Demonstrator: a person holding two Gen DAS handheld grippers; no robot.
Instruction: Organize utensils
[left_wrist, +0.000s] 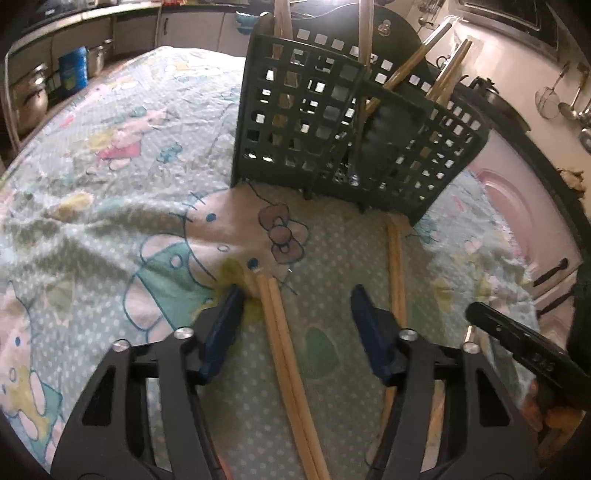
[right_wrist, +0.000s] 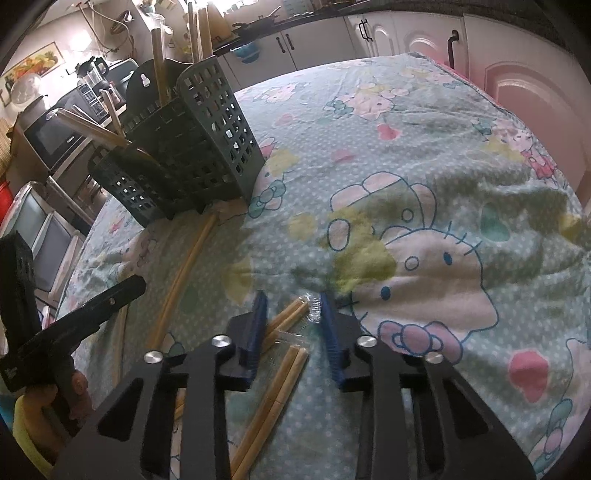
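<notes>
A dark green slotted utensil basket (left_wrist: 295, 122) (right_wrist: 207, 147) stands on the cartoon-print cloth with several wooden chopsticks upright in it. In the left wrist view, a pair of chopsticks (left_wrist: 275, 317) lies on the cloth between the jaws of my left gripper (left_wrist: 295, 295), close to the left finger; the pads are not pressing on it. A second pair (left_wrist: 395, 258) runs from the basket's foot past the right finger. In the right wrist view, my right gripper (right_wrist: 293, 297) straddles chopstick tips (right_wrist: 291, 315) and a clear wrapper (right_wrist: 314, 308), with no visible squeeze. Another pair (right_wrist: 284, 384) lies below it.
A long pair of chopsticks (right_wrist: 184, 269) lies toward the basket. The other gripper shows at each view's edge (left_wrist: 517, 343) (right_wrist: 74, 317), held by a hand (right_wrist: 74, 387). Kitchen cabinets (right_wrist: 517, 92), pots (left_wrist: 33, 96) and a microwave (right_wrist: 55, 136) ring the cloth-covered table (right_wrist: 443, 166).
</notes>
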